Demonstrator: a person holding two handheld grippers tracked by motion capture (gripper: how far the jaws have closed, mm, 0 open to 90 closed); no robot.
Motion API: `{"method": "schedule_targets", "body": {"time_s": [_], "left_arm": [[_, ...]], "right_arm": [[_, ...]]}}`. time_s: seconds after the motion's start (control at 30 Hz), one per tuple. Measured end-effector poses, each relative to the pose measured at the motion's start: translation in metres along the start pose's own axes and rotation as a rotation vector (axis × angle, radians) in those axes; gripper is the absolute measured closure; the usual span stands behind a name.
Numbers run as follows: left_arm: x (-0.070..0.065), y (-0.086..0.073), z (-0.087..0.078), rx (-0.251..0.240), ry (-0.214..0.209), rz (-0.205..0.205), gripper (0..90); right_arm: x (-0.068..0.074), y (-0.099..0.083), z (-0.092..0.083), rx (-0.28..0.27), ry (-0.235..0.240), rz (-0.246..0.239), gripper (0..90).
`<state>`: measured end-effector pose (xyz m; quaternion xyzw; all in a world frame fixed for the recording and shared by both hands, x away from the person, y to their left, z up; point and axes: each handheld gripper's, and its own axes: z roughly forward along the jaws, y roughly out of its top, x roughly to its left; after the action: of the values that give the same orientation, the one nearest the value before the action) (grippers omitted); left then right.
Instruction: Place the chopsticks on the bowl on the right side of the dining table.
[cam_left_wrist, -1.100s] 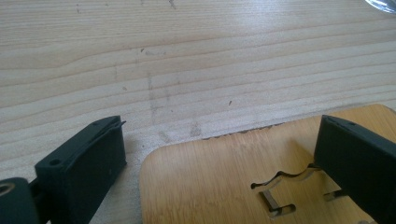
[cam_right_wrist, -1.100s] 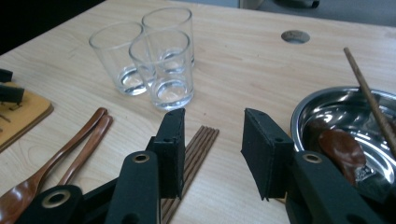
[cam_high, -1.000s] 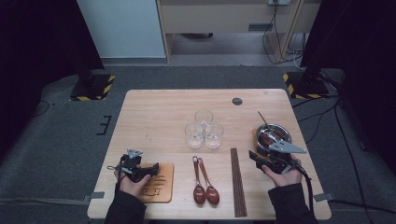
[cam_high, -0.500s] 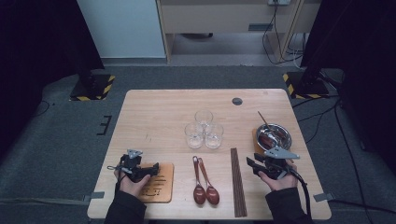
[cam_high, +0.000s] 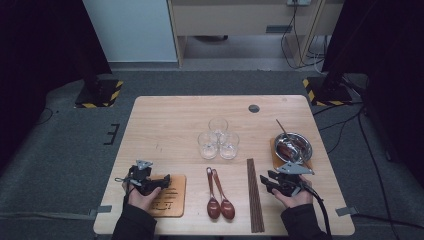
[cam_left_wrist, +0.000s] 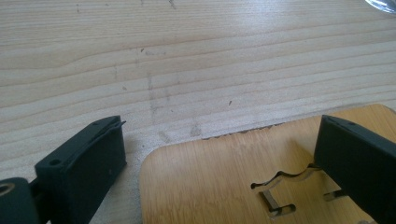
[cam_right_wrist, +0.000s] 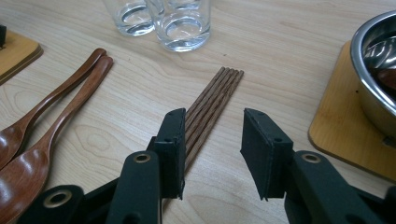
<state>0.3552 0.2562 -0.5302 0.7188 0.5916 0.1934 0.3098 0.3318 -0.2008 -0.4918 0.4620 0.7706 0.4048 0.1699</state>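
Left gripper (cam_high: 162, 181) rests with jaws wide apart over the bamboo coaster (cam_left_wrist: 224, 182), a smooth rounded-corner square with cut-out slots; nothing gripped. Two glossy wooden spoons (cam_high: 219, 200) lie untouched. Right gripper (cam_right_wrist: 210, 149), jaws apart, hovers just above the near end of the slim dark ribbed chopsticks (cam_right_wrist: 212, 105); picking them up remains, I judge.

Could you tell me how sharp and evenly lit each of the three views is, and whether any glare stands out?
High view: the table is evenly lit, the surroundings fall off into dark, and everything looks soft. Left gripper view: crisp wood grain, with the near jaws slightly soft. Right gripper view: the chopsticks are sharp, with bright highlights on the glasses and the steel bowl.
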Motion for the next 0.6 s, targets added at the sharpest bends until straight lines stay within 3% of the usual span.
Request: {"method": "schedule_targets", "body": {"time_s": [0.6], "left_arm": [[0.0,0.0,0.0,0.0,0.0,0.0,1.2]], "right_arm": [[0.006,-0.011,0.017,0.071,0.024,-0.018,64.0]]}}
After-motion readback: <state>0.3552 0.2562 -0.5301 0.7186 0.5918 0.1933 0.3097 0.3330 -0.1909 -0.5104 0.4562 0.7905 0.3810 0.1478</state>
